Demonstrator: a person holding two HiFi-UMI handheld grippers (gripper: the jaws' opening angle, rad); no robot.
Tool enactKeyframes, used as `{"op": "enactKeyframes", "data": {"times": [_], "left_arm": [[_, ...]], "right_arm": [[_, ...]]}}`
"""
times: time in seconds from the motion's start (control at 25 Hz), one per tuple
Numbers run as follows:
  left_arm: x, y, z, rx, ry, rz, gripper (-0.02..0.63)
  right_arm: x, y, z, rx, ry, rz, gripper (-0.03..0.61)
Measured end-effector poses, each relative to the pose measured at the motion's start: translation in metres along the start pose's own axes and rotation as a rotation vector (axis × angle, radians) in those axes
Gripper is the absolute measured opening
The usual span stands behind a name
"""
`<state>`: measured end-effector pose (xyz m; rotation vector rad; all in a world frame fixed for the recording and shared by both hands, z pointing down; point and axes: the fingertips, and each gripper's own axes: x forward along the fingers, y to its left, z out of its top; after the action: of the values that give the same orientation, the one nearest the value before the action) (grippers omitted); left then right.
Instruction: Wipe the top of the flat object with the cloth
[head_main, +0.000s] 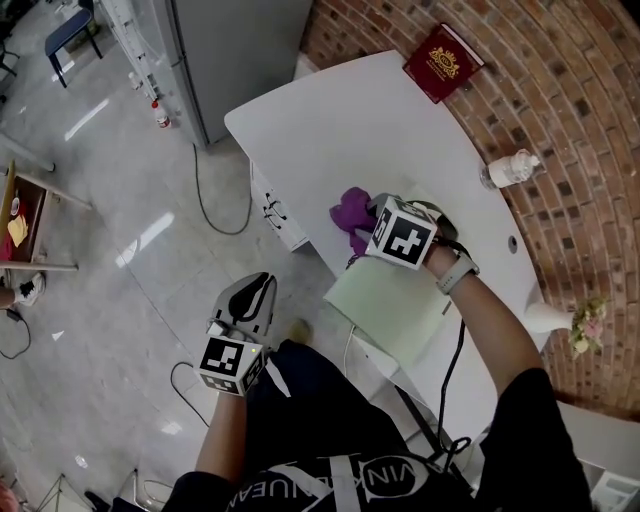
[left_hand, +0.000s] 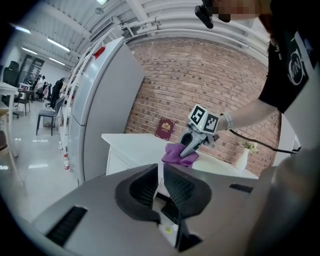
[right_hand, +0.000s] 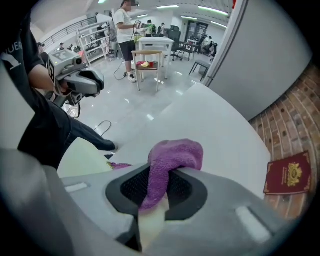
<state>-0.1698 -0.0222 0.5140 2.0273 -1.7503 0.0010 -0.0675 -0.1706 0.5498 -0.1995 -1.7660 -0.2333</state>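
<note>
Room, head view: I look down on a curved white table (head_main: 300, 110) set against a brick wall (head_main: 570, 110). A glossy floor (head_main: 120, 220) is to the left and a grey cabinet (head_main: 235, 50) stands at the table's far end.
Right gripper, head view: my right gripper (head_main: 368, 226) points steeply down over the table, and its marker cube hides the fingers from above.
Cloth, head view: the purple cloth (head_main: 350, 213) bunches out just past the right fingers, onto the white top.
Flat object, head view: the pale green flat object (head_main: 390, 310) lies on the table's near edge, just on my side of the right fingers. I cannot tell whether the cloth touches it.
Left gripper, head view: my left gripper (head_main: 258, 288) hangs off the table over the floor, well apart from the flat object.
Table clutter, head view: a red booklet (head_main: 443, 62), a bottle (head_main: 510, 168) lying on its side and a small vase (head_main: 555, 320) all sit far from either pair of fingers.
Left fingers, left gripper view: they are drawn together with only a sliver between them and nothing in it. Far beyond their tips I see the right gripper with the cloth.
Right fingers, right gripper view: they are clamped on the cloth, which bulges out above them. The flat object is low to their left, and the booklet is off to their right.
</note>
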Motion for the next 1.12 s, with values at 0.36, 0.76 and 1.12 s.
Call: {"op": "enactKeyframes", "data": {"times": [0.36,0.76,1.12], "left_arm": [[0.064,-0.063,0.015,0.088,0.079,-0.209,0.035],[0.125,-0.114,-0.020,0.148,0.350,-0.400,0.035],[0.132,-0.117,-0.023,0.165,0.458,-0.430,0.034]], "right_arm": [[-0.003,-0.020,-0.016,0.247,-0.157,0.085,0.062],[0.001,-0.020,-0.013,0.161,-0.167,0.122,0.063],[0.003,-0.051,-0.033,0.178,-0.152,0.078,0.061]]}}
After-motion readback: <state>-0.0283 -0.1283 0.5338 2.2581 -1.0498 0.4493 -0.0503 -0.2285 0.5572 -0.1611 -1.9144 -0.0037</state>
